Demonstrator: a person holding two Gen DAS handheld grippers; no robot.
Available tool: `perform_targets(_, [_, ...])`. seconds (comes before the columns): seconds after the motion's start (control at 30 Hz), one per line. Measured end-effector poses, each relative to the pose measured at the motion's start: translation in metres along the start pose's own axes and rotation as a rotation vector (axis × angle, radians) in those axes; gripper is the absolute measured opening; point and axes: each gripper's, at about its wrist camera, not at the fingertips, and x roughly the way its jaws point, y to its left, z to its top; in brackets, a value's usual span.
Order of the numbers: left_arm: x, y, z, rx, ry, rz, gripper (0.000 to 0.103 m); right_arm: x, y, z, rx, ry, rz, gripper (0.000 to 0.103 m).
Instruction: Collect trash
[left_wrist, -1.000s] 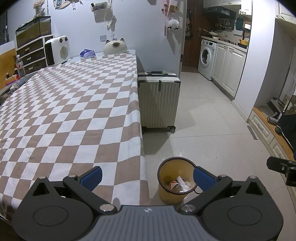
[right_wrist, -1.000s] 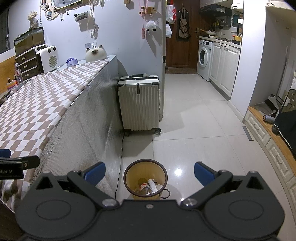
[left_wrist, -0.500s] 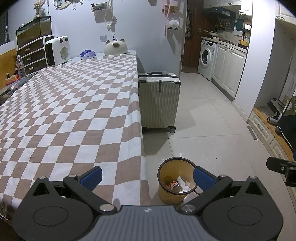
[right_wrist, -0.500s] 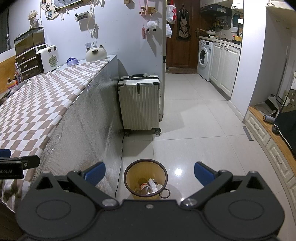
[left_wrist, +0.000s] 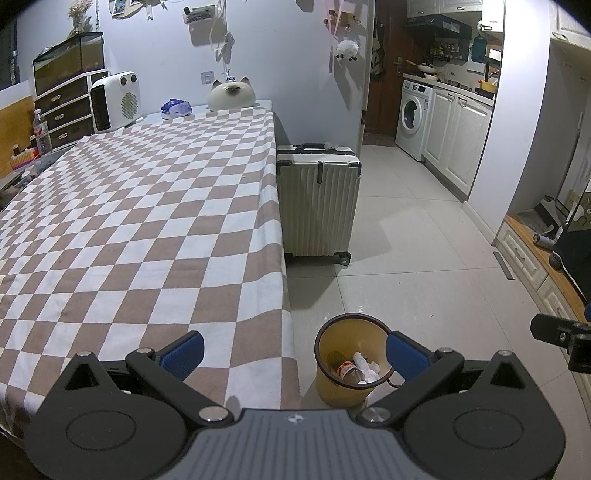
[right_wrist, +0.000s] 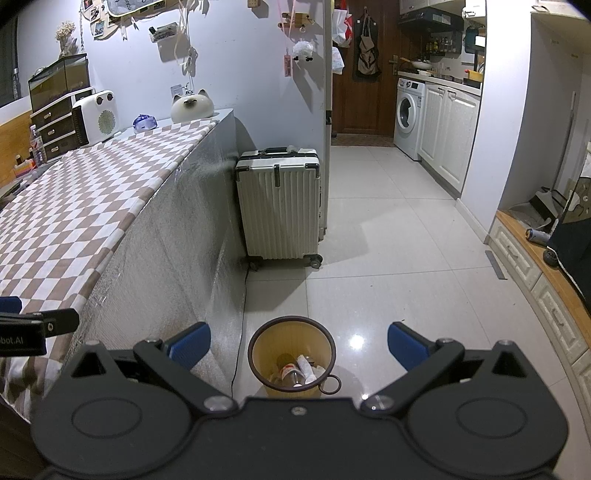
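Standing on the tiled floor just beside the corner of the table (left_wrist: 140, 221) is one yellow trash bin (right_wrist: 291, 360) with a dark rim (left_wrist: 352, 354), and everything else is placed around it. Inside the bin lie one clear bottle with a red-and-white label (right_wrist: 290, 373) and some crumpled white paper (left_wrist: 365, 369); how many pieces of paper there are is hard to make out.

Two grippers show. The left gripper (left_wrist: 293, 350) hovers above the table's edge next to the bin, its two blue-padded fingers spread wide with nothing between them. The right gripper (right_wrist: 299, 341) hangs over the floor directly above the bin, likewise spread wide and empty. Each gripper's body is cut off by the bottom of its own view.

Beyond the bin, against the table's side, stands one white suitcase (right_wrist: 279, 206). On the far end of the table, well away from the bin, sit one white heater (left_wrist: 116, 99), one cat-shaped ornament (left_wrist: 231, 92) and one small blue-and-white bundle (left_wrist: 176, 108) too blurred to identify. One washing machine (right_wrist: 406, 116) stands far past the suitcase.
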Motion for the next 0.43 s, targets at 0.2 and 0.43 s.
perform_targets(0.2, [0.0, 0.0001, -0.0001, 0.0, 0.0, 0.0, 0.103, 0.0017, 0.0023, -0.0001, -0.001, 0.0, 0.001, 0.103])
perform_targets(0.43, [0.0004, 0.0007, 0.0004, -0.001, 0.002, 0.002, 0.103, 0.0021, 0.0023, -0.0007, 0.0, 0.001, 0.001, 0.103])
